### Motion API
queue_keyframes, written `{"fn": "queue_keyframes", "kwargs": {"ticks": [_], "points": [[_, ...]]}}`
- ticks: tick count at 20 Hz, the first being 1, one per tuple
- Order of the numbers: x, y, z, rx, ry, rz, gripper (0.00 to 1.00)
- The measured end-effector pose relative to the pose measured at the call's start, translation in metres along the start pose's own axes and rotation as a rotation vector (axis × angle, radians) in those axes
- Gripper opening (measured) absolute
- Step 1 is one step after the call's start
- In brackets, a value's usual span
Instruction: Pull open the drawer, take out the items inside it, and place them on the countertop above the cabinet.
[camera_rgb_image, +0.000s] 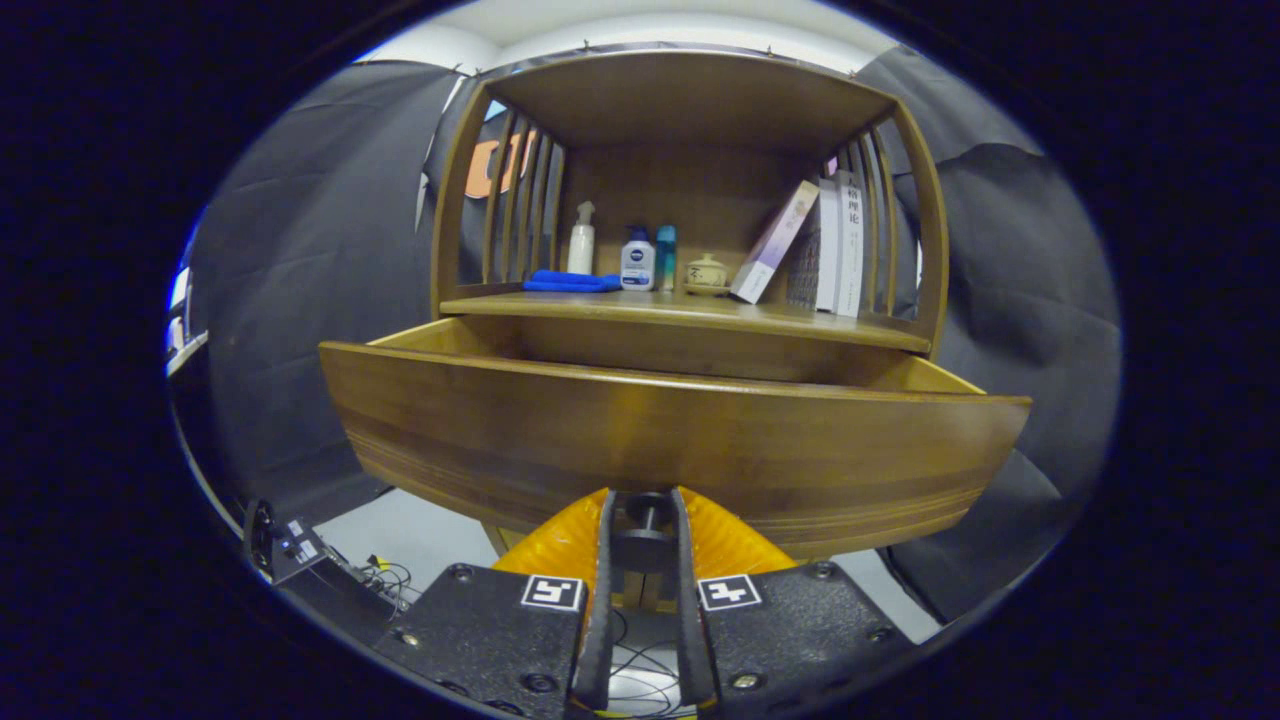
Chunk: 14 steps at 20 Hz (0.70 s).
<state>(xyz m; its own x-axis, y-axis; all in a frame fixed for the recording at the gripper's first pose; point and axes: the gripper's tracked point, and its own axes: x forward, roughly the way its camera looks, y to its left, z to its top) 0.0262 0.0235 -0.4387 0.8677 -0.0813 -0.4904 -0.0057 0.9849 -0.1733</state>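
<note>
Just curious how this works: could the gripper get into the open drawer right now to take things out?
Probably not yet. The gripper is shut on the drawer knob, low against the drawer front. It would need to let go and rise over that front; the drawer's inside is hidden here.

1. Gripper view rides on the gripper, looking forward, level with the drawer front.
2. Very near: the drawer front is touching-close; the shelf sits farther, higher.

The drawer front hides its inside; the knob sits half-hidden between the jaws.
</note>
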Motion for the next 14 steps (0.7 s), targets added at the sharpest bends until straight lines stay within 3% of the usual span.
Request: {"fn": "queue_keyframes", "kwargs": {"ticks": [1, 4, 6, 11, 14], "points": [[-0.004, 0.000, 0.007, -0.017, -0.030, 0.002, 0.29], [-0.018, 0.003, 0.003, -0.104, -0.075, -0.016, 0.15], [-0.022, 0.005, 0.003, -0.156, -0.096, 0.004, 0.15], [-0.027, 0.006, 0.002, -0.022, -0.017, 0.048, 0.16], [-0.033, 0.008, 0.008, 0.029, 0.028, 0.084, 0.23]]}}
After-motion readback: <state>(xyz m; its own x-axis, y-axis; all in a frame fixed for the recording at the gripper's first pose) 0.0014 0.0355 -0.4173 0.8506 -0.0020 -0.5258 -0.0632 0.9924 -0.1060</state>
